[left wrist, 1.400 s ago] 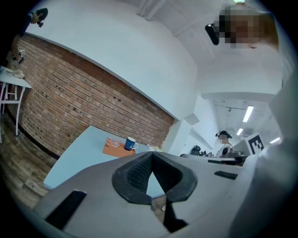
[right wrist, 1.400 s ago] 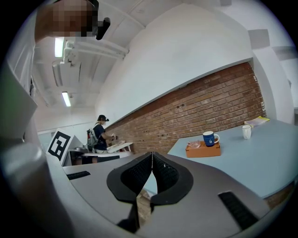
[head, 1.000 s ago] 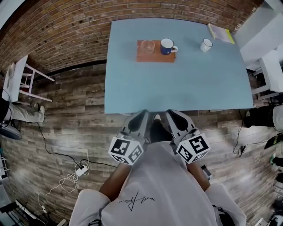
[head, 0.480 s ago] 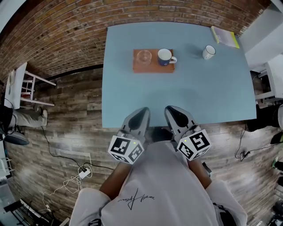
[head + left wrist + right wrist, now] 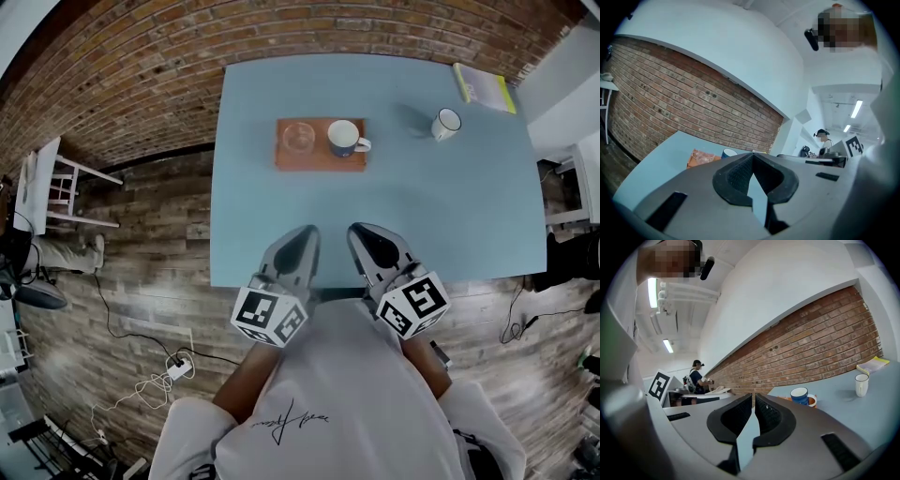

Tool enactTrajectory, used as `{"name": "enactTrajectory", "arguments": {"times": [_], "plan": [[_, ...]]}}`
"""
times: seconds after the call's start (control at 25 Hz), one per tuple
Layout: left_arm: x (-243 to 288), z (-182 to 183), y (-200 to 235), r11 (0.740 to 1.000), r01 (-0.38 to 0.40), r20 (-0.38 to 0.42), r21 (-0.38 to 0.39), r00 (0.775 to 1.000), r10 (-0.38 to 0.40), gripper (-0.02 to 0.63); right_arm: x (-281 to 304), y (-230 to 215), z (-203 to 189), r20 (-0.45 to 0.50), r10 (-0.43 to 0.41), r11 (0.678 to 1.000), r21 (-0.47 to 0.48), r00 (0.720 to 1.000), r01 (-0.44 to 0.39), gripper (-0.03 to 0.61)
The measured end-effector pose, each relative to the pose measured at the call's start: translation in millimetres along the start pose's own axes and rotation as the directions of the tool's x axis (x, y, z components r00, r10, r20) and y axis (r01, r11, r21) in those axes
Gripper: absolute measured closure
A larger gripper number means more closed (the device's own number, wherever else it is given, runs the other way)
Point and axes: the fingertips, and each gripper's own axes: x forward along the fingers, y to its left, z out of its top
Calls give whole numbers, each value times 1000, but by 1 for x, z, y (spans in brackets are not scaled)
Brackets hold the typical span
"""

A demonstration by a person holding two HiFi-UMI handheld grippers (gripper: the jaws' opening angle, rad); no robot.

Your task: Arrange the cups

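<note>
Matt blue table [image 5: 375, 206], rough brick wall [image 5: 122, 84], clear glass cup [image 5: 298, 138].

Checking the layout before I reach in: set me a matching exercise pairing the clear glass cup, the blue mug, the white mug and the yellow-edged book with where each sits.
Things:
1. clear glass cup
2. blue ceramic mug
3. white mug
4. yellow-edged book

Places (sides as in the head view):
A. far right corner of the light blue table
B. right half of the orange rectangular mat
C. bare table, right of the mat
D. left half of the mat

Pairs: 1-D, 2-B, 3-C, 4-A
</note>
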Motion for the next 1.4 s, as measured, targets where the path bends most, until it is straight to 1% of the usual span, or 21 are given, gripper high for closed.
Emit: {"name": "enactTrajectory", "arguments": {"times": [0.12, 0.28, 0.48, 0.72, 0.84, 0.96, 1.04, 1.16, 1.4], "plan": [[6, 0, -2, 1000, -16, 12, 5, 1000, 16, 606, 2, -10, -1, -10, 7, 1000, -13, 1000, -7, 557], [8, -4, -4, 999, -33, 14, 0, 999, 33, 605, 1, -17, -3, -23, 20, 1000, -3, 1000, -20, 555], [12, 0, 1, 999, -49, 42, 10, 998, 48, 605, 10, -14, -9, -53, 67, 997, -19, 996, -69, 557], [26, -3, 9, 999, -43, 36, -9, 998, 43, 605, 18, -19, -10, -71, 91, 993, -72, 993, -96, 555], [32, -3, 15, 998, -66, 40, -25, 997, 67, 604, 23, -28, -9, -98, 102, 988, -109, 990, -113, 555], [40, -6, 19, 996, -81, 29, -21, 996, 82, 604, 26, -45, -7, -112, 105, 984, -131, 988, -120, 555], [46, -4, 21, 997, -78, 18, -9, 997, 78, 604, 32, -58, -3, -114, 105, 983, -142, 988, -121, 555], [53, -3, 22, 998, -67, 4, 3, 998, 67, 604, 43, -71, -3, -121, 126, 976, -160, 985, -145, 555], [63, -10, 21, 999, -50, -35, -10, 998, 50, 604, 58, -92, -1, -135, 166, 961, -197, 977, -191, 555]]}}
